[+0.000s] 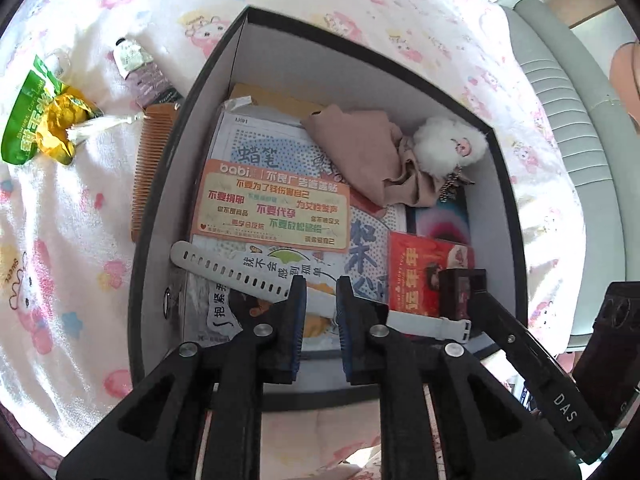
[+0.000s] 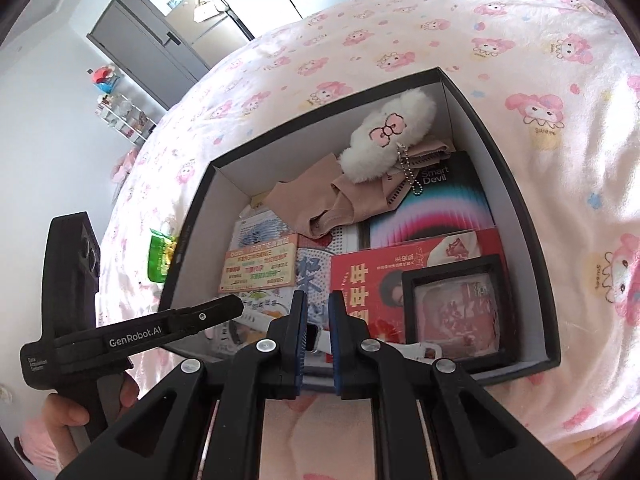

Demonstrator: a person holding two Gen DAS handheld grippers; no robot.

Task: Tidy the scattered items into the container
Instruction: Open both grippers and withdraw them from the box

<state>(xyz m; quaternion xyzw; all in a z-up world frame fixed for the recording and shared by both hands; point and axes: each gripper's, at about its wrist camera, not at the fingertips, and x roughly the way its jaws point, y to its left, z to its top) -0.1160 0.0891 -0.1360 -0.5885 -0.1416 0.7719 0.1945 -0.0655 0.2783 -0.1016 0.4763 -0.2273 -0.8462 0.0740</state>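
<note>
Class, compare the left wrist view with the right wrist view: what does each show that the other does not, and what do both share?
Only the left wrist view shows the comb and the small bottle lying outside the box. Only the right wrist view shows the grey cabinet and the hand holding the left gripper. Both show the box, the fluffy white keychain and the white watch inside.

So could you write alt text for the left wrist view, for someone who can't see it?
A black cardboard box on a pink cartoon-print bedsheet holds cards, a beige cloth, a white fluffy plush and a white perforated watch strap. The left hand-held gripper hovers above it, jaws slightly apart.
</note>
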